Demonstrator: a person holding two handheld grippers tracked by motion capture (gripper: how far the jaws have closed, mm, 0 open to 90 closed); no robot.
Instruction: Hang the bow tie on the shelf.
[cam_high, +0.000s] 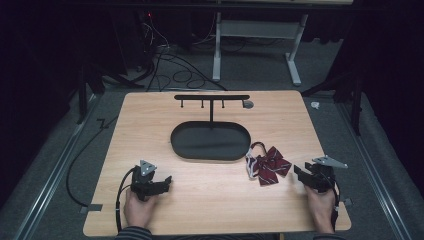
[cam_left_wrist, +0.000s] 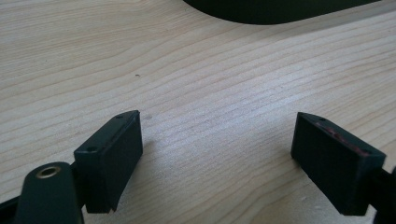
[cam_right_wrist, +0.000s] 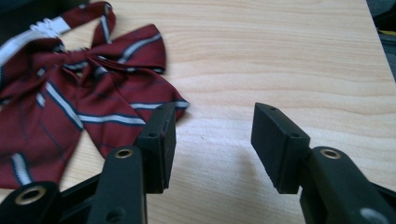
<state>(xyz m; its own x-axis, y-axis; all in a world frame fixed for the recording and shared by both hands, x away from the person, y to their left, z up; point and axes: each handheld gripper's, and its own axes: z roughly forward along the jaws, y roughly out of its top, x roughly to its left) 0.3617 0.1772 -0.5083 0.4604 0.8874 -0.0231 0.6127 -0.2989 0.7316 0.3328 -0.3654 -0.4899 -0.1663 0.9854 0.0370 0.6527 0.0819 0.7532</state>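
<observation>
Two hands are coming in from the near edge of the table (cam_high: 150, 107), each one holding a gripper. Wooden and pale, the table is taking up most of the high view. On it, toward the far side, a black oval tray (cam_high: 210, 142) is lying, with a thin post rising from its back edge to a black crossbar with small hooks (cam_high: 211, 98).

Just to the right of the tray, a dark red striped bow tie (cam_high: 267, 165) is lying flat on the wood — its white strap is curling up toward the tray's right end, close beside it.

Farther right, the right gripper (cam_high: 301, 171) is sitting low near the table's right edge, pointing toward the bow tie and stopping short of it. In the right gripper view its jaws are standing fairly wide apart with only bare wood between them; the bow tie (cam_right_wrist: 84, 98) is lying just past the left jaw.

At the near left, the left gripper (cam_high: 166, 181) is resting well apart from the bow tie — its jaws (cam_left_wrist: 217, 154) are spread wide over bare wood, holding nothing.
</observation>
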